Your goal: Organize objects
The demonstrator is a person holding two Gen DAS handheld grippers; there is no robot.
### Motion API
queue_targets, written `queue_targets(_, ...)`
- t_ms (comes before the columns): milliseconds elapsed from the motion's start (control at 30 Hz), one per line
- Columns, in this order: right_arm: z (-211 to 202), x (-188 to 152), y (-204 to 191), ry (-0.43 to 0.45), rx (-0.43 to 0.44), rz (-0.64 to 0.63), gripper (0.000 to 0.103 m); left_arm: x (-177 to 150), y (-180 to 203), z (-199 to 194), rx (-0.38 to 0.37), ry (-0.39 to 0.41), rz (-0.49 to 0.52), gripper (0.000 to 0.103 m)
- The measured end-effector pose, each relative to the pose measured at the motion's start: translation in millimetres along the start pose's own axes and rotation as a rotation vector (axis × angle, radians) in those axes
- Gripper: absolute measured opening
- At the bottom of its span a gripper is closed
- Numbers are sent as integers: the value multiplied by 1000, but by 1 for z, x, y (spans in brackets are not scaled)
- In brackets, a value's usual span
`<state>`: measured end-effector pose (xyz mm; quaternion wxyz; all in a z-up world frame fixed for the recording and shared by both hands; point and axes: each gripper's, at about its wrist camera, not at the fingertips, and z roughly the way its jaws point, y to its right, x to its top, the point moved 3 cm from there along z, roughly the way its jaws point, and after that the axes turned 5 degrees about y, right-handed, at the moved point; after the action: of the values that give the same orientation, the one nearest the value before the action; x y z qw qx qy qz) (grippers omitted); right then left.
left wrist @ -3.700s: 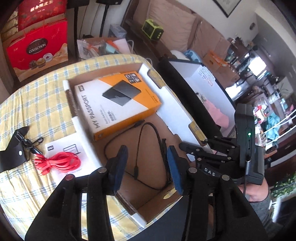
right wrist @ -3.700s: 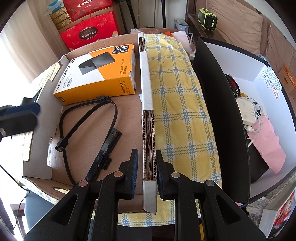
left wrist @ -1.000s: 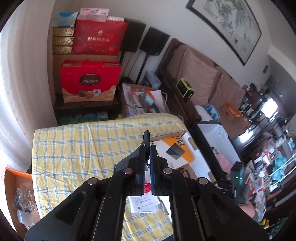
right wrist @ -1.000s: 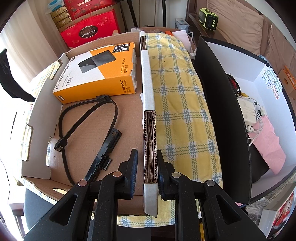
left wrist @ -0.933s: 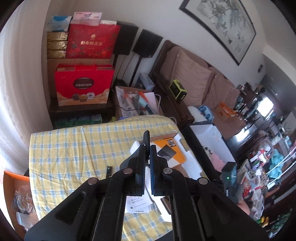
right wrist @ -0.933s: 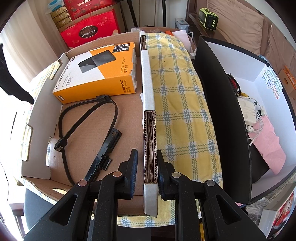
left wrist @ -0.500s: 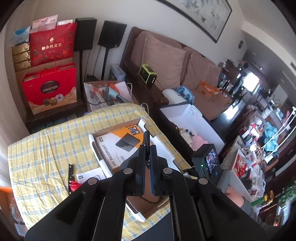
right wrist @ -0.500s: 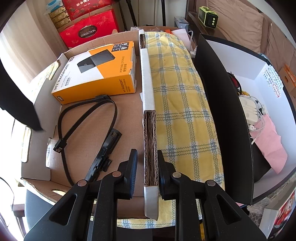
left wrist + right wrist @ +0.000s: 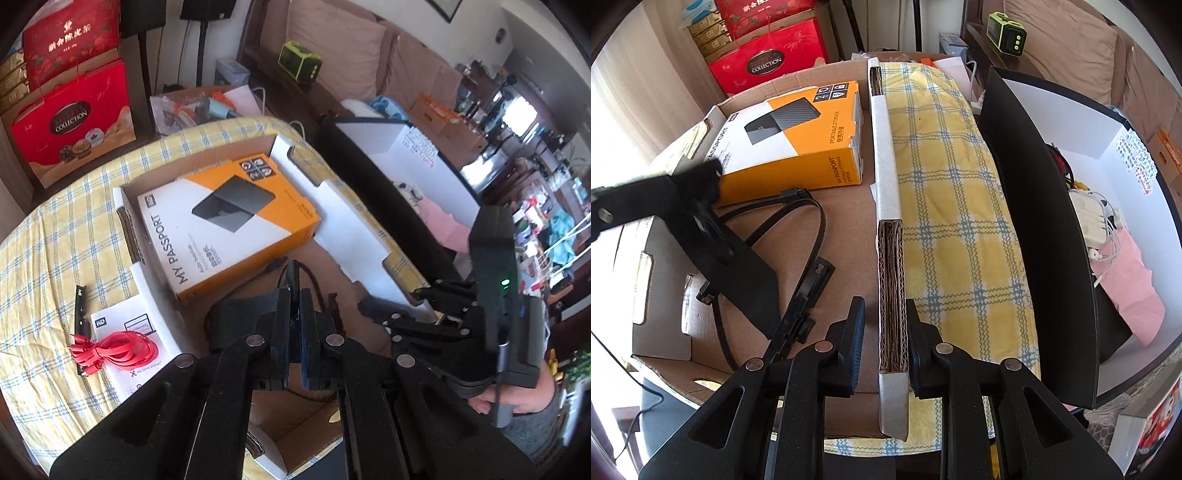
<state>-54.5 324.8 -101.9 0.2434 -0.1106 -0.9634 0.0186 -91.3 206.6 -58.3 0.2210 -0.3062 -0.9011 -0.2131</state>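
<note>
A shallow cardboard box lies open on a yellow checked tablecloth. In it are an orange and white "My Passport" box and a black strap with a buckle. My left gripper is shut on a thin flat black pouch and holds it above the box floor. My right gripper is shut on the box's thick corrugated side wall.
A red coiled cable lies on a white leaflet left of the box, with a small black piece beside it. A black and white bin stands right of the table. Red gift bags stand behind.
My left gripper, raised high with the black pouch a second ago, has come down over the box. The pouch now hangs inside the box. My right gripper has kept its hold on the wall.
</note>
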Motion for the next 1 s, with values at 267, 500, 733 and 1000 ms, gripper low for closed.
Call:
queue_targets(267,0,0,0,-1,0,0,22,-13,1,14,-34,-61,-23,41)
queue_targets(500,0,0,-1,-1,1,1,22,2,-19,-22,-85,-15,-99,67)
queue_targets(733,0,-1,-1,-1,1,0,22,9,-57,-54,11,41,-133,72)
queue_targets(1000,0,-1,-1,-1,1,0,22,-3,-127,-63,107,66,-308,87)
